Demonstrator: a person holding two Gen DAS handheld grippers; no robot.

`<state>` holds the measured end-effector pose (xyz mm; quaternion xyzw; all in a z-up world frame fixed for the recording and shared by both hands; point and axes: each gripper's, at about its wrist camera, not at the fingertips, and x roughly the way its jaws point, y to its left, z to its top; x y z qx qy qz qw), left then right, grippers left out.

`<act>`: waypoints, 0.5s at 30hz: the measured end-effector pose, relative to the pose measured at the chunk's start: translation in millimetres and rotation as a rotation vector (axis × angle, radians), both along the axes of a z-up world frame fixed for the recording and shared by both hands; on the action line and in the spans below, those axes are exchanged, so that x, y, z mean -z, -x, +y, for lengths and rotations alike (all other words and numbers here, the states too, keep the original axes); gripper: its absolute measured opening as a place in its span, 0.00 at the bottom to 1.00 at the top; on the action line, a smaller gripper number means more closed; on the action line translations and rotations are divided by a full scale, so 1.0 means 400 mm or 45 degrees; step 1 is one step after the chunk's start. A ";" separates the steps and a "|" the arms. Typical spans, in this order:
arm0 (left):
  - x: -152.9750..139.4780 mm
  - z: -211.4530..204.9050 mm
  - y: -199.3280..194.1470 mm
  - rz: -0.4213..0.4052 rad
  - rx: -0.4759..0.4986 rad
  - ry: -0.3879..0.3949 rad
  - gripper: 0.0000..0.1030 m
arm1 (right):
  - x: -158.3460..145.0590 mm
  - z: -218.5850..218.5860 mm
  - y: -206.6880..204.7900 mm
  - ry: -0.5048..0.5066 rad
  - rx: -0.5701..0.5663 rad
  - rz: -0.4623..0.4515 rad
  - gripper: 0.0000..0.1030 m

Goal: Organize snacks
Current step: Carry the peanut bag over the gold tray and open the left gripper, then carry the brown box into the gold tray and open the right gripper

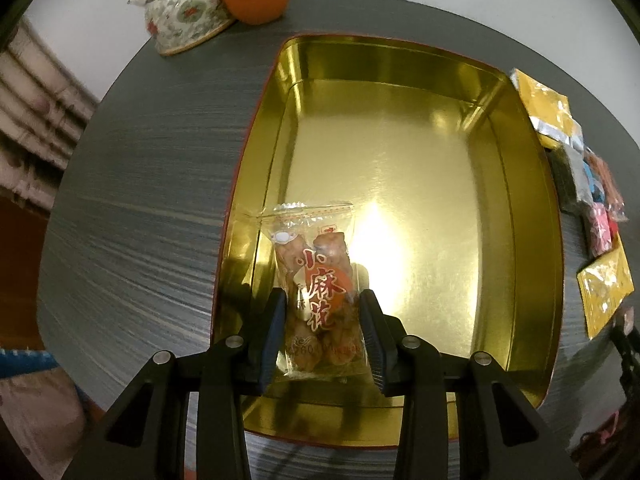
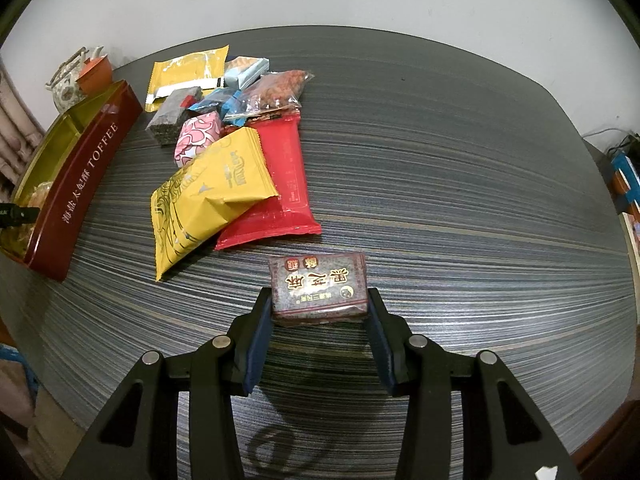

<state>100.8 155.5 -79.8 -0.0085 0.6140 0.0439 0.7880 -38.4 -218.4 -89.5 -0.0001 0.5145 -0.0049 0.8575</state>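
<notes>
The left tool (image 1: 323, 320) squeezes a clear snack bag (image 1: 316, 284) low inside the gold tin (image 1: 516, 152). It should let go gently. The right tool (image 2: 319, 312) pinches a dark cake pack (image 2: 318, 282) on the surface (image 2: 460, 184).

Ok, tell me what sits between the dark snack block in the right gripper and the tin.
The pile of loose packets does: the yellow packet and the red packet lie on the table between the dark snack block, held by the right gripper, and the tin. Lifting over them looks feasible.
</notes>
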 end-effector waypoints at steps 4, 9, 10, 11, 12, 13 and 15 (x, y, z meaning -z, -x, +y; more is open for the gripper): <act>-0.022 -0.007 0.011 -0.038 0.035 0.005 0.52 | -0.002 0.003 0.003 0.009 0.004 -0.007 0.40; -0.075 -0.004 0.040 -0.128 0.073 0.009 0.59 | -0.022 0.000 0.004 0.010 0.020 -0.041 0.39; -0.093 -0.005 0.049 -0.155 0.081 0.015 0.59 | -0.031 -0.002 0.005 0.009 0.024 -0.061 0.39; -0.106 -0.003 0.057 -0.176 0.084 0.021 0.60 | -0.039 -0.003 0.005 0.012 0.030 -0.073 0.39; -0.126 0.001 0.070 -0.209 0.088 0.037 0.61 | -0.049 -0.006 0.005 0.014 0.037 -0.085 0.39; -0.139 0.010 0.080 -0.232 0.087 0.051 0.64 | -0.055 -0.005 0.004 0.013 0.039 -0.092 0.39; -0.167 0.025 0.100 -0.282 0.071 0.054 0.69 | -0.073 -0.002 0.003 0.002 0.037 -0.117 0.39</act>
